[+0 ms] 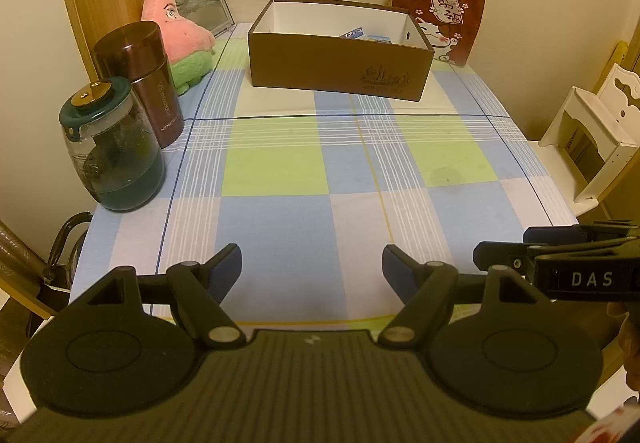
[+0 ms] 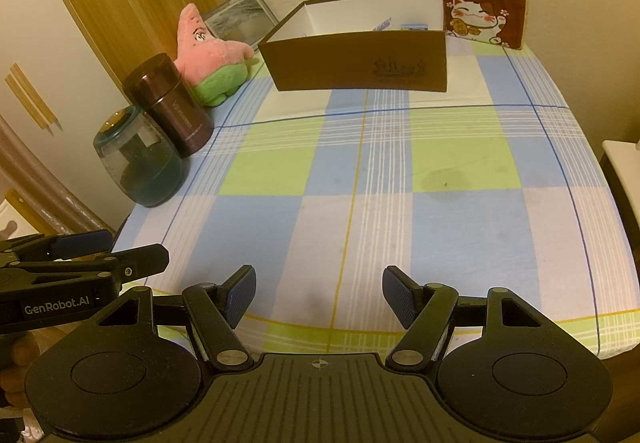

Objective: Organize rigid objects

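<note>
A brown open box (image 1: 336, 63) with a white inside stands at the far middle of the checked tablecloth (image 1: 304, 179); small blue items (image 1: 372, 37) lie in it. It also shows in the right wrist view (image 2: 356, 63). A dark maroon canister (image 1: 140, 79) and a teal-lidded glass jar (image 1: 112, 147) stand at the left edge. My left gripper (image 1: 312, 269) is open and empty over the near table edge. My right gripper (image 2: 319, 293) is open and empty beside it, also near the front edge.
A pink star plush (image 1: 180, 39) and a framed picture (image 1: 204, 3) sit at the back left. A red lucky-cat cushion (image 1: 440, 15) leans on the wall behind the box. A white small shelf (image 1: 596, 131) stands right of the table.
</note>
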`<state>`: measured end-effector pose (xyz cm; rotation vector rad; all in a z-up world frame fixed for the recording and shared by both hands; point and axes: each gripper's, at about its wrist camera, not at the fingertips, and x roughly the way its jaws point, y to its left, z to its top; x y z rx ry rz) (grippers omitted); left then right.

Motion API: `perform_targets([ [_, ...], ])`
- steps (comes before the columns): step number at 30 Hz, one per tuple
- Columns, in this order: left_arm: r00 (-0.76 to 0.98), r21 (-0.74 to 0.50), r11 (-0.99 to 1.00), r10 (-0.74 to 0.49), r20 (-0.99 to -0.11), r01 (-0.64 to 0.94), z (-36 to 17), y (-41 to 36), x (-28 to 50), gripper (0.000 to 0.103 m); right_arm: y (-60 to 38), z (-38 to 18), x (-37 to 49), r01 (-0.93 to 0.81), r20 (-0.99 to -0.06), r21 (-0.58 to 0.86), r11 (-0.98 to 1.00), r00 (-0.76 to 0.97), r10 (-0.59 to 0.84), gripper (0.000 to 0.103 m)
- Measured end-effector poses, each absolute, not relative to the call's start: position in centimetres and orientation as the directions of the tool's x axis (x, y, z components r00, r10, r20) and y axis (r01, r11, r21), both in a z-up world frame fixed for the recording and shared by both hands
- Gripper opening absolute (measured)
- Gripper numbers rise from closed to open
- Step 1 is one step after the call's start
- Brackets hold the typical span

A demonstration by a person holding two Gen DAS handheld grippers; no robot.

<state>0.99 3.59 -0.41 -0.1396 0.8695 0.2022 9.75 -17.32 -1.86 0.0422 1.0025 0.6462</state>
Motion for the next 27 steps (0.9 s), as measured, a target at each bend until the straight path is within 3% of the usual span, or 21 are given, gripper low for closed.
perform_targets([
  [27, 0.63, -0.04, 0.973, 0.116, -0.768, -0.229, -0.48, 3.39, 1.23, 0.076, -17.31, -1.83, 9.79, -0.485, -0.769, 0.32, 0.814, 0.369, 0.522, 0.07],
])
